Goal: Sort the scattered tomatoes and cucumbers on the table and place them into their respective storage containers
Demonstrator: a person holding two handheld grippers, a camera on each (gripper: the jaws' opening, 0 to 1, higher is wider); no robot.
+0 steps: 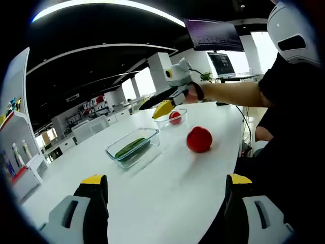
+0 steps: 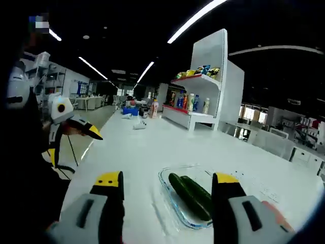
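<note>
Beside cucumber dish (image 1: 133,148), loose tomato (image 1: 199,139).

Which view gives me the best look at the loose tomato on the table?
The left gripper view: the tomato sits in plain sight on the white table, beside the round bowl. In the right gripper view I cannot make it out.

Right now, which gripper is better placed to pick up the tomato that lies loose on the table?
Left, probably. Its open jaws face the loose tomato across bare table. The right gripper hovers over the containers instead.
</note>
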